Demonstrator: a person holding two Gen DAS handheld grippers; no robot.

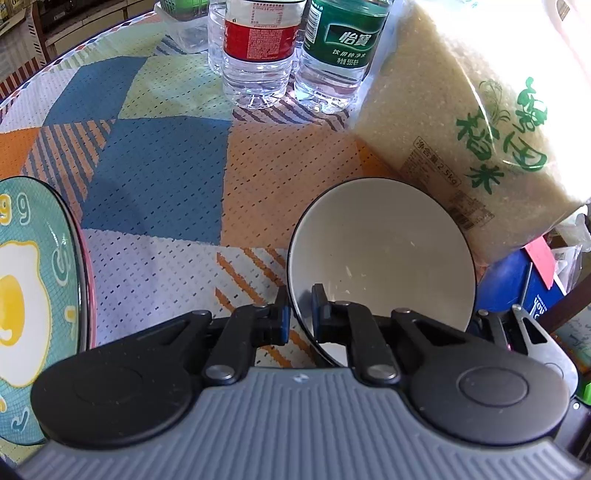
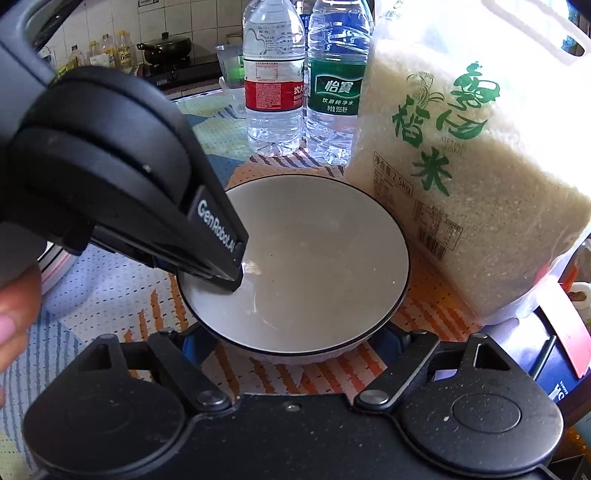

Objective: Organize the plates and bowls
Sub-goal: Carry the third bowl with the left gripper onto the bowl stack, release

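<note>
A white bowl with a dark rim [image 1: 384, 258] sits on the patterned tablecloth beside the rice bag; it also shows in the right wrist view [image 2: 317, 269]. My left gripper [image 1: 299, 314] is shut on the bowl's left rim, one finger inside, one outside; its body shows in the right wrist view [image 2: 221, 254]. My right gripper [image 2: 295, 338] is open, its fingers spread on either side of the bowl's near edge, tips hidden below it. A teal plate with a fried-egg picture [image 1: 33, 295] lies at the left.
A big bag of rice [image 1: 465, 122] stands just right of the bowl. Two water bottles [image 1: 258, 55] stand behind. A clear container [image 1: 184, 26] is at the back. A blue box [image 1: 532, 291] lies at the table's right edge.
</note>
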